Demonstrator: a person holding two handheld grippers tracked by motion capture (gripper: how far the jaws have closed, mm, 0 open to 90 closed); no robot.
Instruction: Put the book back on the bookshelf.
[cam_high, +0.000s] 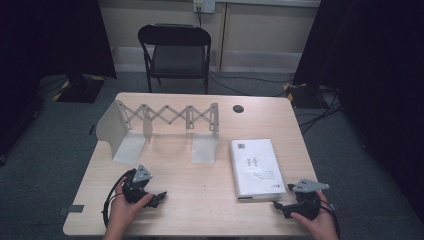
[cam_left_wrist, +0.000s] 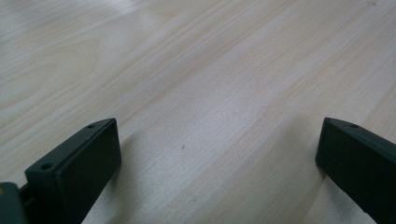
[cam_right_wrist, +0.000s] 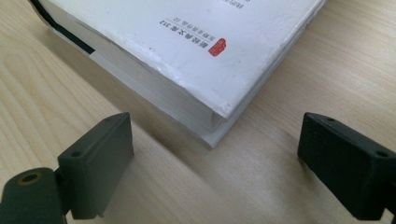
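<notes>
Two grippers sit low in the high view, both w/ jaws spread wide and nothing between them. Left gripper is at lower left of the frame, held by the person's left hand, resting on or just above the wooden table; its own view shows bare wood grain between the jaws. Right gripper is at lower right, in the right hand, pointing toward frame left. White book lies flat at right-centre of the table, cover up, near corner just beside the right gripper. In the right gripper view that book corner fills the upper middle, close ahead of the jaws but apart from both; small red mark and print visible on the cover. Grey metal expandable book rack stands in upper-left part of the table, well apart from the book. Black folding chair behind the table, top centre.
</notes>
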